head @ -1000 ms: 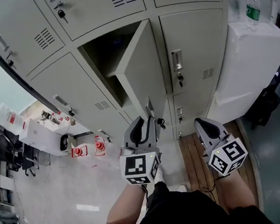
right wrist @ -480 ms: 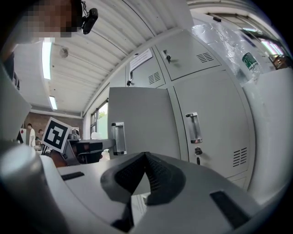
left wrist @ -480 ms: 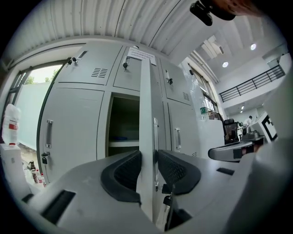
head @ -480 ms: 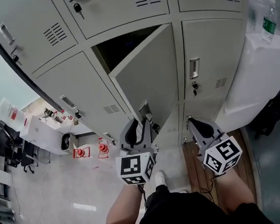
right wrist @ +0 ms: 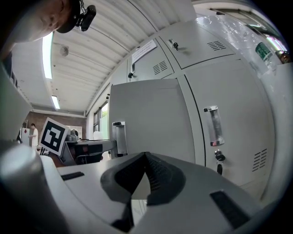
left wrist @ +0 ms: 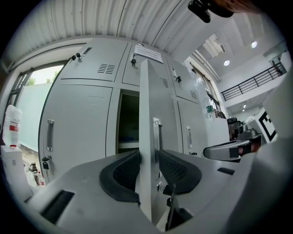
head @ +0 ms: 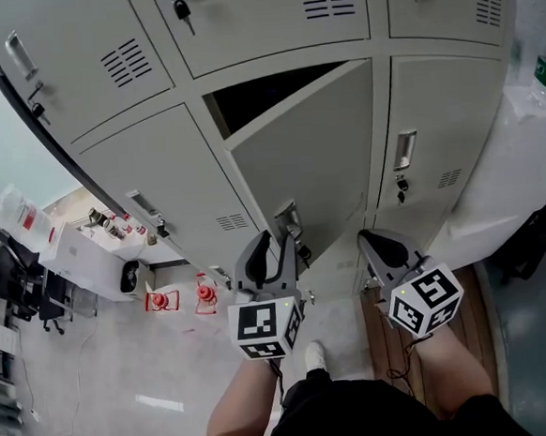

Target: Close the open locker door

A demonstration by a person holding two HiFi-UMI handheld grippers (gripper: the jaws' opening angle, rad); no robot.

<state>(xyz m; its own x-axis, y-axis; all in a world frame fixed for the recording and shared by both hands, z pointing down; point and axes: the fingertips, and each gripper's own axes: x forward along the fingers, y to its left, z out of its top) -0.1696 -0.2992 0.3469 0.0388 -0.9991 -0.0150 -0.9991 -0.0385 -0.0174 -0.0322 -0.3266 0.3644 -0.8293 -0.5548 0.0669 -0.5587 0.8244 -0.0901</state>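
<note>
Left tool has just been opening its jaws around the locker door edge, so the unlatched door might drift back open. Right tool is pinched together, empty.

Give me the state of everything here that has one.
locker door, partly open.
left gripper, open, jaws have just been opening, door's free edge between them.
right gripper, shut, empty.
neighbouring locker on the right, closed, key in its lock.
</note>
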